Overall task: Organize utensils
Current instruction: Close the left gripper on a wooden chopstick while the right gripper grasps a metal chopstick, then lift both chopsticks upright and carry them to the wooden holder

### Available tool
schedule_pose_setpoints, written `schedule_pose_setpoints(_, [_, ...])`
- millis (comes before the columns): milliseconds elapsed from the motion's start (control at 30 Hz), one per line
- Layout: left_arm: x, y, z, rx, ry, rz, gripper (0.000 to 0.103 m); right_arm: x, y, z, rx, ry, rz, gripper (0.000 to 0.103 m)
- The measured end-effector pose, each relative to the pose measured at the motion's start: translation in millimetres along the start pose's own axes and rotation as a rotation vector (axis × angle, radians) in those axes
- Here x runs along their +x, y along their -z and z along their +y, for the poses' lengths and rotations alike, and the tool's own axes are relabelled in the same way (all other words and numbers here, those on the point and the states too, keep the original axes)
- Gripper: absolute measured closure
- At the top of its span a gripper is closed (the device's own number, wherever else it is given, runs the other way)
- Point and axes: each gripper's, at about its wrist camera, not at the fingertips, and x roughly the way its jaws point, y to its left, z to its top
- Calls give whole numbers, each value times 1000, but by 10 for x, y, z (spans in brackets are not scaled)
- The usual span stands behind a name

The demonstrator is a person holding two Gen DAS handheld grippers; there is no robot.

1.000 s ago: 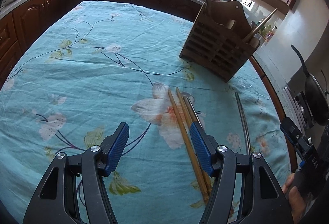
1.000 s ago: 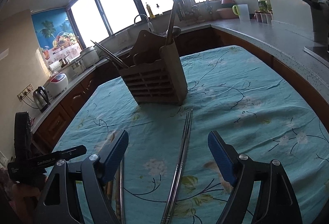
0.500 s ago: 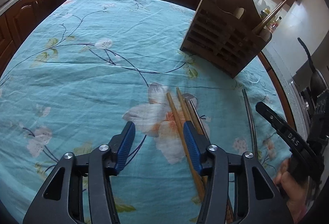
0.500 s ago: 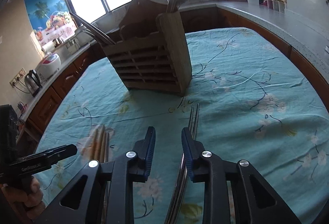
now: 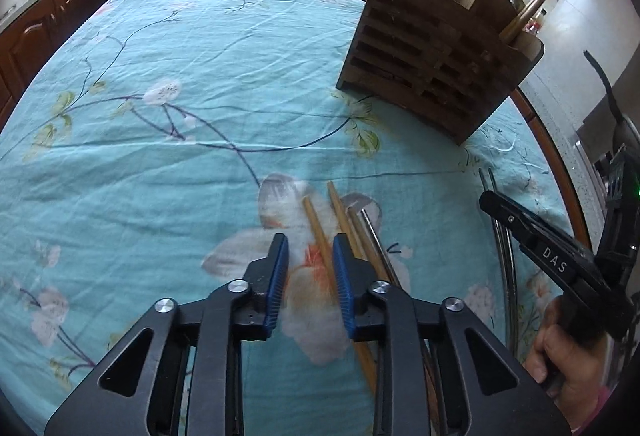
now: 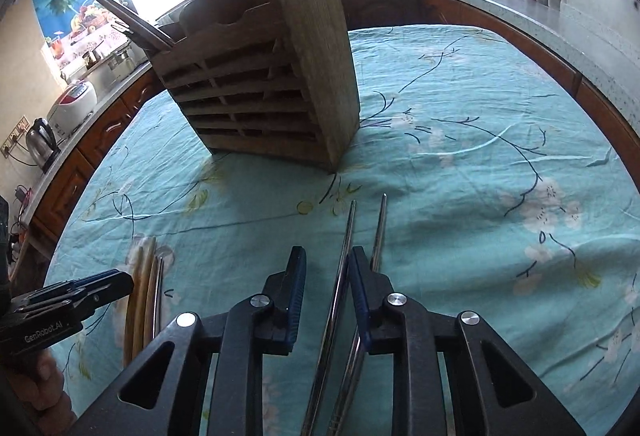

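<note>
Both pairs of tongs have come down over the worktop (image 5: 168, 123) and their jaws have just been closing, from wide to a narrow gap. Ahead of both stands the largest thing here, the wooden utensil holder (image 6: 272, 83), upright on the flowered cloth with a few handles already poking out of its top; it looks like where the loose pieces are meant to go. The left tongs (image 5: 310, 288) now straddle one of the wooden chopsticks (image 5: 318, 232), with its mate just to their right outside the jaws, and I cannot tell whether the blue pads actually press on it yet. The right tongs (image 6: 326, 296) likewise bracket one of the metal chopsticks (image 6: 347, 236), the second one passing just outside and under the right-hand jaw; again a sliver of daylight seems to remain. So each hand looks about to pick up only one stick of its pair. A steel spoon (image 5: 366, 220) lies touching the wooden pair on their right side and could get dragged along. The two tongs are close beside each other, which leaves little room for lifting.
</note>
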Motion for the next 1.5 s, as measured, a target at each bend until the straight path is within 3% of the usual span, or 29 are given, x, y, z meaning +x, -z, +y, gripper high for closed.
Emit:
schedule_pose_setpoints(67, [26,5,-55,25,3,1,91,40,-29,6,-14,6,3,82])
schedule_pose_setpoints(200, [45,20,-174,89,-6,2,94,114,-87,51,-46,20,9,85])
schedule_pose_setpoints(333, [57,1,-157,88,9,-3,96,129,-92,93,-82,56,11,96])
schedule_pose_setpoints(500, [14,11,-100,60,29,-3,98,58,-67,79,-53,21,12,98])
schedule_pose_setpoints(933, [-815,71,-35,33,141,-145,98,-908,-40,193,1,-132,-154,99])
schedule_pose_setpoints(1267, [-1568,47,-41,54,203,-296,98,-1530,-101,192,20,-158,-292,99])
schedule_pose_setpoints(1500, [-1765,22,-45,52,211,-341,98,-1769,-172,210,10,-161,-358,99])
